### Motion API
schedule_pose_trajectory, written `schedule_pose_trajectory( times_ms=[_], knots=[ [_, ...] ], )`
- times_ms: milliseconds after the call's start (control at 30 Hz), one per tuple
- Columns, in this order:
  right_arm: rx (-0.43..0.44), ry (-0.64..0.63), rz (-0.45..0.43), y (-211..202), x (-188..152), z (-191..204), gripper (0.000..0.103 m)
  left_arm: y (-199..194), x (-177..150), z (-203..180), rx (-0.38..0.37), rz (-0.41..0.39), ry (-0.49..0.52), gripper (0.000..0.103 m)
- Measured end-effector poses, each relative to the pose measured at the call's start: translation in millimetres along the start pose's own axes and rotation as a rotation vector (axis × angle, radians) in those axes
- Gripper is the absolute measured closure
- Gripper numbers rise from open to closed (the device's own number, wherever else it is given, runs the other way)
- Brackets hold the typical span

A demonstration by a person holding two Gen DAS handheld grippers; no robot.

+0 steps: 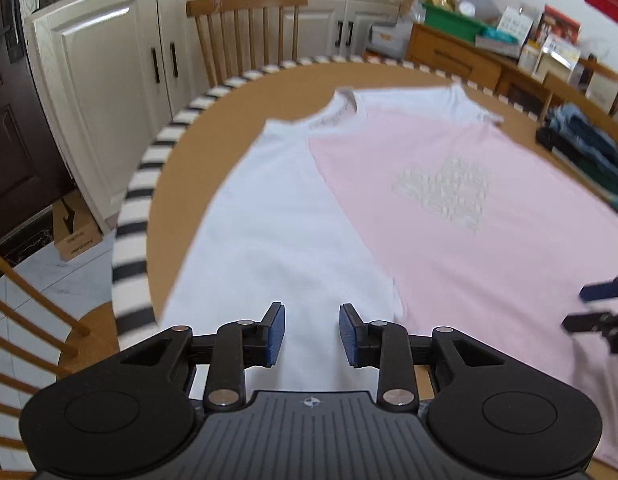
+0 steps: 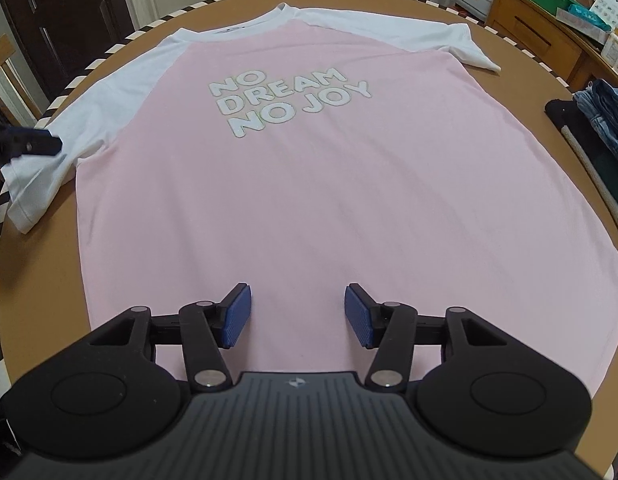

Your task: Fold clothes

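Across the round table (image 2: 521, 92), spread flat and face up, lies one T-shirt (image 2: 309, 184): pink body, two white sleeves, white glitter lettering on the chest. Its collar points toward the far rim and its hem toward the two grippers. It looks like thin, soft cotton, light and limp; it should drape and crease wherever it is lifted, and it may slide a little on the smooth tabletop. The best holds, I judge, are the edges: a sleeve cuff, a shoulder seam or a hem corner, pinched through both layers so that front and back travel together.

One left gripper (image 1: 312, 334) hovers over the white sleeve (image 1: 265, 216), its blue pads parted with nothing between them. One right gripper (image 2: 297, 316) hangs above the pink cloth near the hem, pads wider apart and likewise empty.

Beyond the shirt, a small stack of folded clothes (image 2: 601, 120), jeans among them, sits at the table's right edge. A black-and-white striped band (image 1: 137, 216) runs round the rim. One wooden chair (image 1: 249, 36) stands at the far side before cream cabinets (image 1: 101, 80).
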State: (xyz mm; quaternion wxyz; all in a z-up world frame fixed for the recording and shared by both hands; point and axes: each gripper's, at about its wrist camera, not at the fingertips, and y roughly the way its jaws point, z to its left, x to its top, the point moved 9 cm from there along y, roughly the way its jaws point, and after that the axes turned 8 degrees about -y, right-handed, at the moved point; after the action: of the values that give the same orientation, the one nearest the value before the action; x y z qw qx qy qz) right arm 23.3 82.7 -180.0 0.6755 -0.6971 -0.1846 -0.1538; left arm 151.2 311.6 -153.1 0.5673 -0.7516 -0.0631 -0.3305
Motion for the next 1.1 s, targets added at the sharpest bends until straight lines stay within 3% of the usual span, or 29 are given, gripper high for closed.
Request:
schedule_pose_trajectory(
  times_ms=[300, 400, 533, 633, 767, 867, 1000, 1100],
  knots=[
    [-0.004, 0.017, 0.028, -17, -37, -16, 0.042, -7, -14, 20, 0.079, 0.031, -0.107, 0.063],
    [-0.009, 0.007, -0.001, -35, -46, -37, 0.043, -24, -12, 13, 0.112, -0.027, -0.153, 0.061],
    [-0.079, 0.017, -0.131, -63, -44, -111, 0.039, -55, -5, -34, 0.084, -0.141, -0.235, 0.047],
    [-0.145, 0.026, -0.159, -63, -46, -184, 0.039, -69, -16, -92, 0.044, -0.184, -0.327, 0.04],
    [-0.156, 0.032, -0.177, -57, -61, -273, 0.039, -71, -57, -167, 0.025, -0.181, -0.425, 0.036],
    [-0.137, 0.128, -0.138, -44, -79, -328, 0.042, -66, -94, -204, 0.052, -0.148, -0.472, 0.036],
    [-0.029, 0.202, -0.108, -25, -93, -350, 0.054, -67, -123, -227, 0.04, -0.112, -0.526, 0.036],
    [0.009, 0.186, -0.133, -19, -91, -345, 0.053, -69, -135, -229, 0.052, -0.107, -0.565, 0.036]
  ],
)
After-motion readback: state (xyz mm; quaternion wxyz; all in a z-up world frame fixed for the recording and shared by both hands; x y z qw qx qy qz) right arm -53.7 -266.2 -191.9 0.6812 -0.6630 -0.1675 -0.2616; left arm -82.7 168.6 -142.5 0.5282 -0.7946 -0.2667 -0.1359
